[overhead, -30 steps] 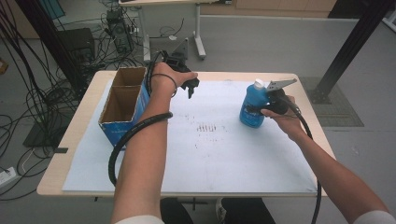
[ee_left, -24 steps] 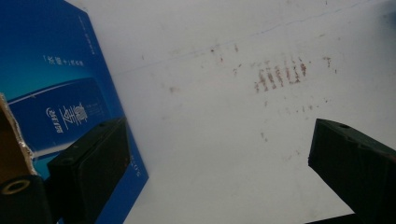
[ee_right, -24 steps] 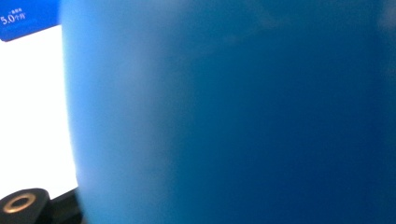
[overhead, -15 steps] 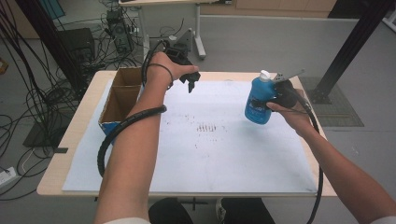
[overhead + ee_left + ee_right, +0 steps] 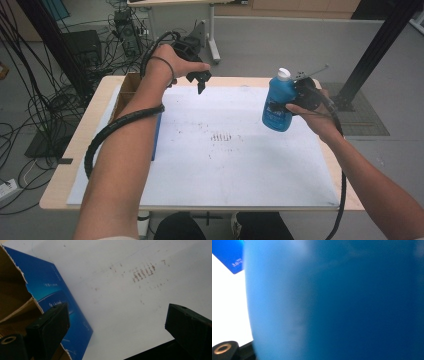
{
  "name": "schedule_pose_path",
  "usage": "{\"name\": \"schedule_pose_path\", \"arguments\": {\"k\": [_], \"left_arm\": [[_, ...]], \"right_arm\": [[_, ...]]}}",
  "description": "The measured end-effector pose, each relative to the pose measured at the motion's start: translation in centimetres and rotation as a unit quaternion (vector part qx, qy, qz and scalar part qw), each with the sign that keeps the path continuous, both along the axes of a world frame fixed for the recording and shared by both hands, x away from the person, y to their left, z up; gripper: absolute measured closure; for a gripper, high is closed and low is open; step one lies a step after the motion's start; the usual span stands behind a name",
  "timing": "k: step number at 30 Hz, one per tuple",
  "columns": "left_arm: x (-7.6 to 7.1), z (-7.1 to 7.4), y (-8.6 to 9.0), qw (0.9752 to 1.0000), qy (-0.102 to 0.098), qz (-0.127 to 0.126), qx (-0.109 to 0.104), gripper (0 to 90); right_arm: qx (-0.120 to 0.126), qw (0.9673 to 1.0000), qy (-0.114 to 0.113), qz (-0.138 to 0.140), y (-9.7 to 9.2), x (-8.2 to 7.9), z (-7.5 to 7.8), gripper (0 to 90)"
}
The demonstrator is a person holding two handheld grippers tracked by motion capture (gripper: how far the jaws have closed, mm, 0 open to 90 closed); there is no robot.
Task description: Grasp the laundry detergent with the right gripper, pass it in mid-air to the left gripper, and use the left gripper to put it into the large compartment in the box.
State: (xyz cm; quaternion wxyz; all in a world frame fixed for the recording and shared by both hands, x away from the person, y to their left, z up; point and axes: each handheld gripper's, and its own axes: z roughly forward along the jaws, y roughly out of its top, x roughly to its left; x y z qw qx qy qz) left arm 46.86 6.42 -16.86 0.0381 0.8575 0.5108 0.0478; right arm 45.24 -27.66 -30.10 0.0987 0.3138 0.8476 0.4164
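The right gripper (image 5: 295,100) is clamped on a blue bottle (image 5: 278,102) with a white cap, holding it upright in the air above the right side of the white sheet (image 5: 240,165) that covers the table (image 5: 65,165); the bottle hangs clear of the sheet, not touching it. From the right gripper view the bottle (image 5: 337,300) sits so close that it is a blur of blue, with a sliver of the white sheet (image 5: 227,305) off to one side. The left gripper (image 5: 201,80) is held up over the sheet's far edge, near its left corner, pointing down with its jaws spread wide and nothing between them (the left gripper view makes that plain, with bare sheet (image 5: 120,302) in the gap). Just beside the sheet's left edge stands an open cardboard box (image 5: 131,92) with a blue outer side, and the left forearm crosses above it. Near the middle of the sheet, between the two grippers, there is a small patch of dark scuff marks (image 5: 222,136).
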Motion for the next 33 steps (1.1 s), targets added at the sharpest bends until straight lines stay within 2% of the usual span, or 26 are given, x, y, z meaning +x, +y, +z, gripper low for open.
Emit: {"name": "schedule_pose_path", "arguments": {"k": [2,4,5,6,8,10,12,13,14,15,17,18,19,20,21,22,23,24,26,27,28,29,30,31,32,33], "left_arm": [[-0.2,0.7,0.1,0.9998,-0.004,-0.021,-0.002,6.3],[-0.3,1.1,0.1,0.9995,-0.006,-0.031,0.0,6.3],[-0.4,1.6,0.2,0.9989,-0.007,-0.047,0.002,6.1],[-0.4,1.6,0.2,0.9989,-0.007,-0.047,0.002,6.0],[-0.6,2.2,0.1,0.9975,-0.009,-0.07,0.002,6.0],[-0.7,2.4,0.1,0.997,-0.007,-0.077,0.002,6.0],[-0.9,2.8,0.1,0.9956,-0.011,-0.093,0.006,6.0],[-1.1,3.3,0.1,0.9933,-0.009,-0.115,0.004,6.0],[-1.1,3.3,0.1,0.9933,-0.009,-0.115,0.004,5.9],[-1.2,3.6,0.1,0.9922,-0.009,-0.124,0.008,5.9],[-1.5,4.0,0.1,0.9889,-0.012,-0.147,0.015,6.0],[-1.6,4.3,0.2,0.9871,-0.012,-0.159,0.016,6.0],[-1.7,4.5,0.2,0.9856,-0.014,-0.168,0.016,6.0],[-2.1,4.9,0.2,0.9818,-0.016,-0.189,0.014,6.0],[-2.1,4.9,0.2,0.9818,-0.016,-0.189,0.014,6.0],[-2.2,5.1,0.1,0.9797,-0.018,-0.199,0.016,6.0],[-2.6,5.4,0.1,0.9749,-0.021,-0.221,0.016,6.2],[-2.6,5.4,0.1,0.9749,-0.021,-0.221,0.016,6.0],[-2.9,5.7,0.2,0.9706,-0.03,-0.238,0.02,6.1],[-3.4,6.0,0.2,0.9666,-0.03,-0.254,0.015,5.9],[-3.4,6.0,0.2,0.9666,-0.03,-0.254,0.015,5.7],[-3.6,6.2,0.2,0.9648,-0.033,-0.26,0.014,5.8],[-3.7,6.3,0.3,0.9627,-0.031,-0.268,0.013,5.8],[-3.9,6.4,0.2,0.962,-0.028,-0.271,0.014,5.8],[-4.1,6.5,0.2,0.9589,-0.028,-0.282,0.021,5.8],[-4.4,6.5,0.2,0.9574,-0.023,-0.287,0.023,5.8]], "right_arm": [[0.004,1.0,0.001,0.005,0.4,-0.3,0.4,45.1],[0.003,0.9998,0.007,0.016,1.0,-0.5,0.8,45.1],[0.003,0.9997,0.011,0.023,1.7,-0.6,1.1,45.1],[0.003,0.9995,0.014,0.027,2.1,-0.7,1.3,45.1],[0.007,0.9993,0.013,0.034,2.9,-0.9,1.6,45.1],[0.009,0.9991,0.012,0.039,3.3,-1.0,1.7,45.1],[0.013,0.9984,0.011,0.054,4.4,-1.1,1.9,45.1],[0.015,0.9972,0.01,0.073,5.5,-1.3,2.0,45.0],[0.016,0.9964,0.012,0.082,6.1,-1.3,2.0,45.0],[0.016,0.9964,0.012,0.082,6.1,-1.3,2.0,45.0],[0.015,0.9937,0.013,0.11,8.2,-1.5,2.0,45.0],[0.015,0.9937,0.013,0.11,8.2,-1.5,2.0,45.0],[0.016,0.9924,0.013,0.121,9.0,-1.6,2.0,44.9],[0.017,0.9901,0.012,0.139,10.2,-1.6,1.9,44.9],[0.017,0.9889,0.012,0.147,10.9,-1.6,1.8,44.9],[0.017,0.9889,0.012,0.147,10.9,-1.6,1.8,44.9],[0.019,0.9863,0.012,0.163,12.2,-1.6,1.6,44.9],[0.019,0.9863,0.012,0.163,12.2,-1.6,1.6,44.9],[0.023,0.9834,0.007,0.18,13.4,-1.6,1.5,44.8],[0.029,0.9804,0.005,0.195,14.4,-1.6,1.3,44.8],[0.031,0.979,0.004,0.202,14.9,-1.6,1.2,44.8],[0.033,0.9775,0.002,0.209,15.4,-1.6,1.1,44.8],[0.033,0.9775,0.002,0.209,15.4,-1.6,1.1,44.8],[0.031,0.9746,-0.001,0.222,16.3,-1.6,0.9,44.8],[0.031,0.9746,-0.001,0.222,16.3,-1.6,0.9,44.8],[0.029,0.9724,-0.006,0.232,16.8,-1.7,0.8,44.8]]}}
